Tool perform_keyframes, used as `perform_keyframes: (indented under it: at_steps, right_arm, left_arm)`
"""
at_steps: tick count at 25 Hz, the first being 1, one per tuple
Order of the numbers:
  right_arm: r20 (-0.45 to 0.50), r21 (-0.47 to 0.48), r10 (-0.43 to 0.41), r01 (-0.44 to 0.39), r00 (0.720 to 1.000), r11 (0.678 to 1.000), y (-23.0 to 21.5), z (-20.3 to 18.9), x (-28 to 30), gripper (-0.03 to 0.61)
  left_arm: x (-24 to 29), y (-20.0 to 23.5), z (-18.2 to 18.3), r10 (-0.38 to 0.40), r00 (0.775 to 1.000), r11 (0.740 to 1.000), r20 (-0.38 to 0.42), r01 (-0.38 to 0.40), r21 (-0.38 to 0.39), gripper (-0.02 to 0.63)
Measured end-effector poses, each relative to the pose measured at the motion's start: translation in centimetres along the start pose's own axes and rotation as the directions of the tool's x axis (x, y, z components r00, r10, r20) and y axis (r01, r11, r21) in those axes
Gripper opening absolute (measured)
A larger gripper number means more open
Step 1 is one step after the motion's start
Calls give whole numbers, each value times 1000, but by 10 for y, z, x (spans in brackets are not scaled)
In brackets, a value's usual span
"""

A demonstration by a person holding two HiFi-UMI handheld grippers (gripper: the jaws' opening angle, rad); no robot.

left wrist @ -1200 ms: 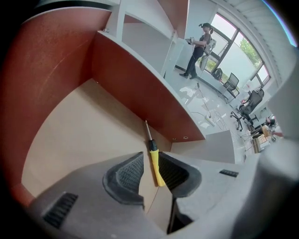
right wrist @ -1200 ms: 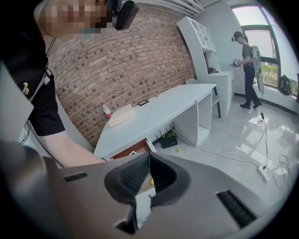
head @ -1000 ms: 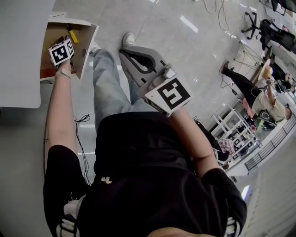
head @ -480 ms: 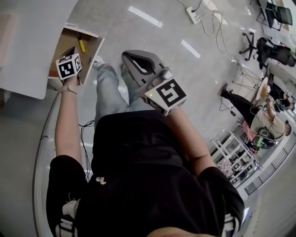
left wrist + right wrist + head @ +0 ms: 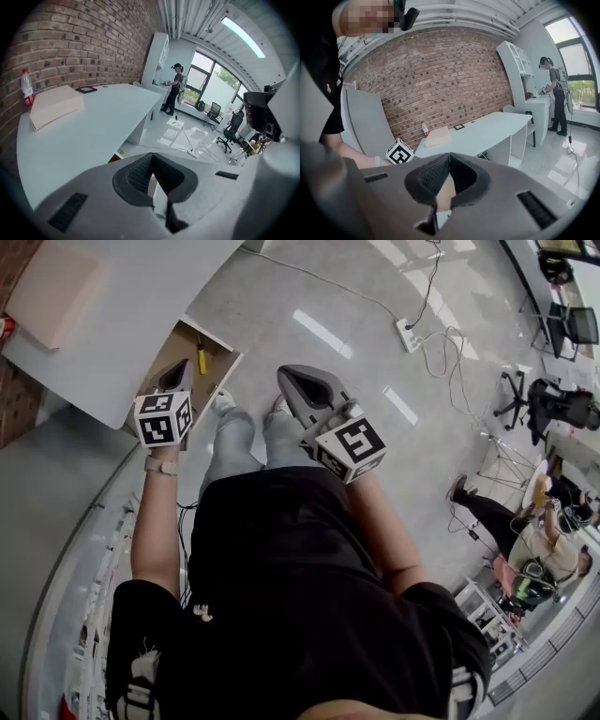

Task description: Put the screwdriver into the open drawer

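So the white desk (image 5: 112, 324) fills the upper left, with the open wooden drawer (image 5: 187, 339) at its lower edge. The left gripper (image 5: 178, 377) by the drawer and the right gripper (image 5: 294, 382) mid-frame both have jaws pressed together, empty. The yellow-handled screwdriver (image 5: 201, 356) lies inside the drawer.

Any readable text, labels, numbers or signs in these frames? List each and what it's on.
None can be read in any view.
Bottle: red label, too small to read.
Dark flat item: too small to tell if it carries print.
Left marker cube and right marker cube: black-and-white square patterns only, no words or numbers.
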State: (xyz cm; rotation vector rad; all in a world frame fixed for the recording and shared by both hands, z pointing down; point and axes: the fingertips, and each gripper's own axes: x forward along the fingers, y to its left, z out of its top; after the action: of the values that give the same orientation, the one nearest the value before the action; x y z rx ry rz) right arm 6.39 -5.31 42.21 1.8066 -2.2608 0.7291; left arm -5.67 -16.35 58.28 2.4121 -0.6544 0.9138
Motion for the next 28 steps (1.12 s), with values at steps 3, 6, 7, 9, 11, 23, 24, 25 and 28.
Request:
perform_keyframes:
  at_steps: [3, 6, 7, 9, 11, 23, 24, 25, 28]
  right_arm:
    - [23, -9, 25, -24, 999, 1000, -2, 9, -6, 11]
    - [37, -42, 59, -58, 998, 997, -3, 19, -12, 11]
    - [40, -52, 71, -69, 997, 996, -3, 23, -13, 11]
    - [47, -68, 94, -90, 994, 994, -1, 34, -16, 11]
    - [64, -85, 118, -112, 991, 990, 2, 48, -19, 11]
    - [123, -178, 242, -219, 962, 959, 24, 127, -47, 11]
    - [125, -182, 249, -224, 960, 957, 25, 130, -47, 11]
    - [129, -187, 257, -231, 958, 955, 26, 134, -46, 11]
    - [140, -212, 284, -252, 948, 944, 30, 146, -43, 11]
  left_arm:
    - [-28, -15, 24, 7, 998, 1000, 64, -8, 21, 4]
    - [-56, -29, 45, 22, 992, 999, 128, -26, 29, 4]
    - [-66, -33, 52, 27, 988, 999, 149, -31, 27, 5]
    - [-86, -40, 65, 34, 981, 999, 188, -39, 22, 4]
    - [-106, -49, 77, 42, 974, 998, 223, -49, 27, 4]
    - [-217, -107, 155, 35, 890, 995, 454, -75, 69, 3]
    - [-223, -108, 159, 38, 883, 994, 468, -80, 70, 4]
    - [-227, -109, 163, 41, 874, 994, 483, -86, 71, 4]
    - [-240, -110, 176, 49, 845, 993, 532, -100, 67, 5]
